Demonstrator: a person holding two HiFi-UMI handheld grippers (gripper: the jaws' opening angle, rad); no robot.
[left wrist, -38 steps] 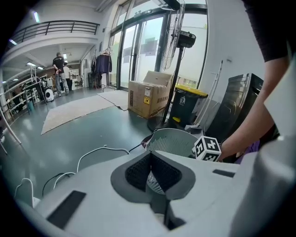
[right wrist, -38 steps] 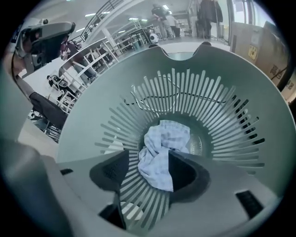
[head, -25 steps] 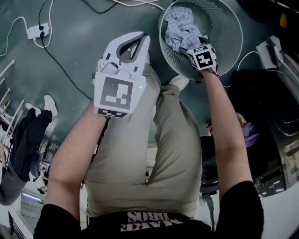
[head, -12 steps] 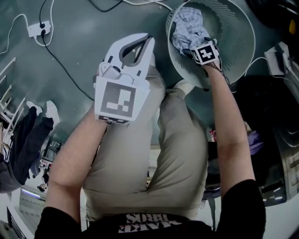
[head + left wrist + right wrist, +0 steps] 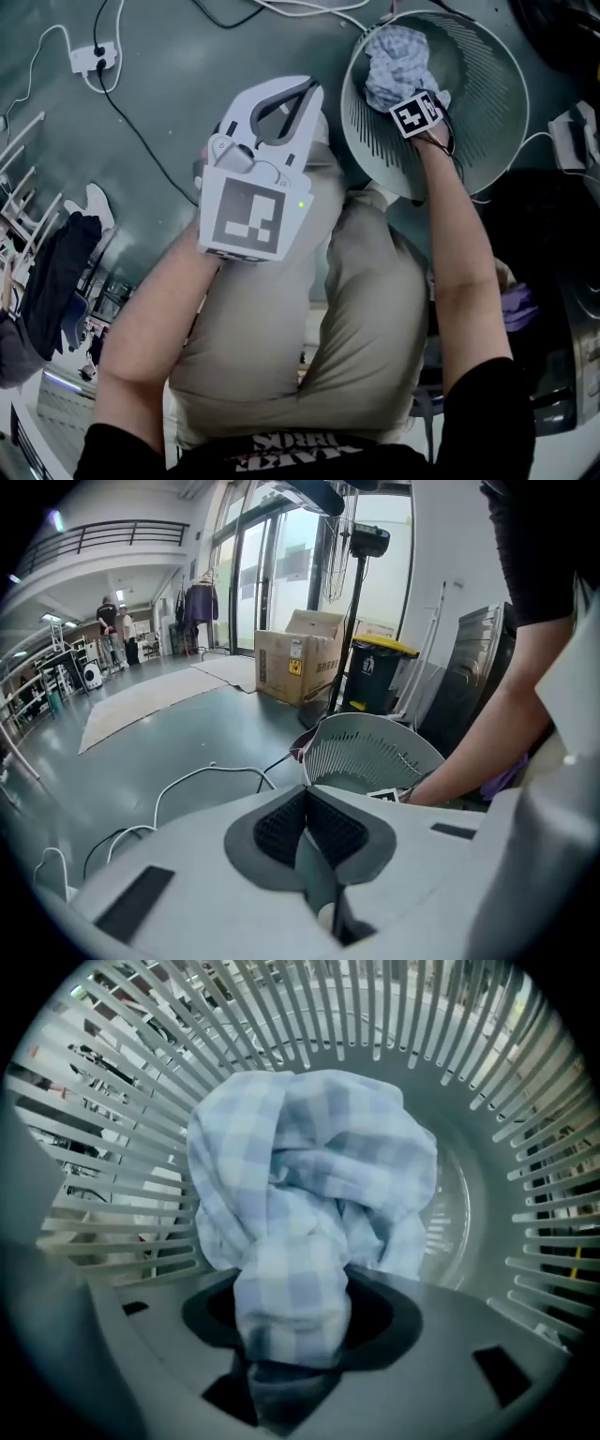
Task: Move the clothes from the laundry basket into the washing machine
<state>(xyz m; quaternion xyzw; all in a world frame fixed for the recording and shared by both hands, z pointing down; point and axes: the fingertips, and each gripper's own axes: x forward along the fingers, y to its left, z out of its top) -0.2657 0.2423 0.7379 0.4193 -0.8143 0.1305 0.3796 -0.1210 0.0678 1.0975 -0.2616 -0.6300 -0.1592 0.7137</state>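
Note:
A round white slatted laundry basket [image 5: 487, 141] stands on the floor ahead of the person's knees. A crumpled pale blue checked cloth [image 5: 394, 61] lies in it. My right gripper [image 5: 405, 98] points steeply down into the basket, and its jaws are closing with a fold of the checked cloth [image 5: 309, 1185] bunched and squeezed between them [image 5: 291, 1335]. Basket slats [image 5: 450, 1026] ring that view. My left gripper [image 5: 309, 89] hovers over the left thigh, shut and holding nothing; its pads [image 5: 281, 827] meet, with the basket [image 5: 366, 757] beyond them.
White and black cables [image 5: 141, 141] and a power strip [image 5: 94, 58] lie on the floor to the left. Dark clothes [image 5: 52, 272] hang at the far left. A purple garment [image 5: 516, 305] lies by a machine at the right. A cardboard box [image 5: 300, 663] and a bin [image 5: 375, 672] stand behind the basket.
My right gripper has sunk into the basket onto the checked cloth. The left gripper has stayed roughly where it was.

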